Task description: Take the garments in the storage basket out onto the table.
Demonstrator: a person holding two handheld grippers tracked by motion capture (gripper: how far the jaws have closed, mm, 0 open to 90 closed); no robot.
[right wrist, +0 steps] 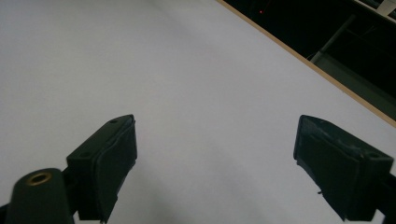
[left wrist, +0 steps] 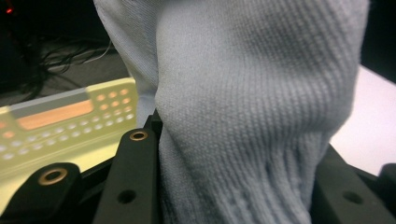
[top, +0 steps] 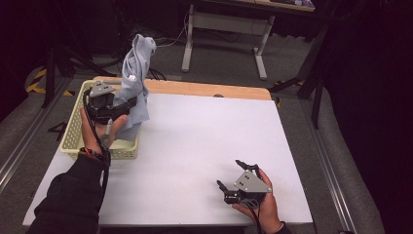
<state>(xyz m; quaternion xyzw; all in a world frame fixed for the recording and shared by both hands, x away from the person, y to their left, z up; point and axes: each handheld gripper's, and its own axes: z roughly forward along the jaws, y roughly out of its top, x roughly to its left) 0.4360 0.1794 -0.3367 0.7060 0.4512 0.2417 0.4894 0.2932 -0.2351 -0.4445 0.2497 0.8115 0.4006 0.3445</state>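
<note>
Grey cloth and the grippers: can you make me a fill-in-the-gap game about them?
1. The left gripper is shut on a grey ____.
2. The cloth hangs over a pale yellow ____.
3. The right gripper has its jaws ____, with nothing between them.
4. The right gripper sits above the ____ table top.

Missing words: cloth; basket; open; white

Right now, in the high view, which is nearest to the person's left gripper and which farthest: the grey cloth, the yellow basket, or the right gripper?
1. Grey cloth: clamped in the left gripper, rising above it.
2. Yellow basket: directly beneath, at the table's left edge.
3. Right gripper: open, far across the white table, near its front right.
</note>
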